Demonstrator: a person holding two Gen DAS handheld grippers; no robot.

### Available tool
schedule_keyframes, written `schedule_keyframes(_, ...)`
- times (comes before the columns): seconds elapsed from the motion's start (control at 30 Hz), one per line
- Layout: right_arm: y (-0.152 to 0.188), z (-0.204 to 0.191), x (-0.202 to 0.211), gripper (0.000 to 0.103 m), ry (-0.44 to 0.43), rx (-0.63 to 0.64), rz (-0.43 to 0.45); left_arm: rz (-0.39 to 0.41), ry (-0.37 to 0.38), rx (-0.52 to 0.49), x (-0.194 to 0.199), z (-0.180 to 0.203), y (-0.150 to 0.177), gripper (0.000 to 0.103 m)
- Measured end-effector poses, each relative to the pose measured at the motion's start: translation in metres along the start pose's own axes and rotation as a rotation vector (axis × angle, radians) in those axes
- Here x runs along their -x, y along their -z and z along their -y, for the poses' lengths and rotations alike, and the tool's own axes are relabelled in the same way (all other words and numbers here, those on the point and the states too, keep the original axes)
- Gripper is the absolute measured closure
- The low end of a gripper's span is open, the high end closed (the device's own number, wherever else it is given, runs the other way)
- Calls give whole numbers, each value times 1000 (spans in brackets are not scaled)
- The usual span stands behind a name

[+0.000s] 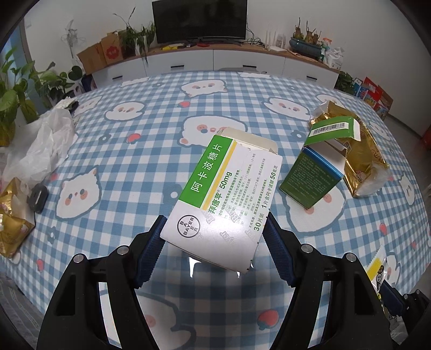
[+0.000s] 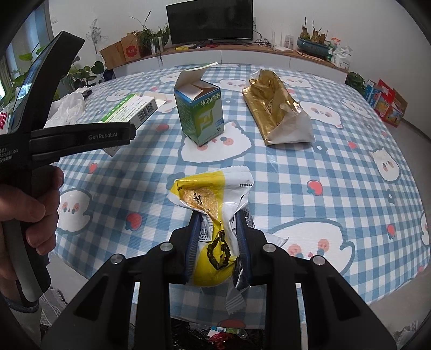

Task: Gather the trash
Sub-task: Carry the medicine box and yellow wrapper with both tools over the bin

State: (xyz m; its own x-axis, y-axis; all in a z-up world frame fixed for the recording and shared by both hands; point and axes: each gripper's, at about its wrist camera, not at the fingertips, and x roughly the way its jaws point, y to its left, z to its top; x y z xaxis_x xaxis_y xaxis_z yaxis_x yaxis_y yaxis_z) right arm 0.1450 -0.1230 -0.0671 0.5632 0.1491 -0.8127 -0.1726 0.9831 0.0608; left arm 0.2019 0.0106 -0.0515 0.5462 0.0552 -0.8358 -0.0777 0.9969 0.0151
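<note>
Your left gripper (image 1: 214, 228) clamps the white-green medicine box (image 1: 223, 199) above the checked tablecloth (image 1: 134, 167); your right gripper (image 2: 218, 237) pinches the yellow wrapper (image 2: 212, 204) above it.

Home living room: television (image 1: 199, 20) on white cabinet (image 1: 215, 63), potted plants (image 1: 134, 37), table with cartoon checked tablecloth (image 1: 134, 167).

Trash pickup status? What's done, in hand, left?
Done: nothing visibly binned yet. In hand: left gripper clamps the white-and-green medicine box; right gripper is shut on the yellow wrapper. Left on the table: blue-green carton, gold bag, white plastic bag, gold packet.
</note>
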Motion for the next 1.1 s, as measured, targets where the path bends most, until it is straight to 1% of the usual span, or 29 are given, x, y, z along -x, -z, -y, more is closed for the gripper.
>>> schedule_keyframes(0.17,4,1,13,77,-8,-7,15,2,30,33,20,-2,15,33)
schedule_keyframes(0.4,13,0,38,77,-25,-16,40,11,26,32,53,-5,51,33)
schedule_keyframes(0.73,37,-23,85,77,-60,1,82,6,36,52,106,-20,128,33)
schedule_keyframes(0.97,74,-34,108,77,-67,7,72,0,42,84,144,-36,187,33)
schedule_keyframes(1.1,98,-40,114,77,-61,12,59,-16,36,105,154,-45,220,33)
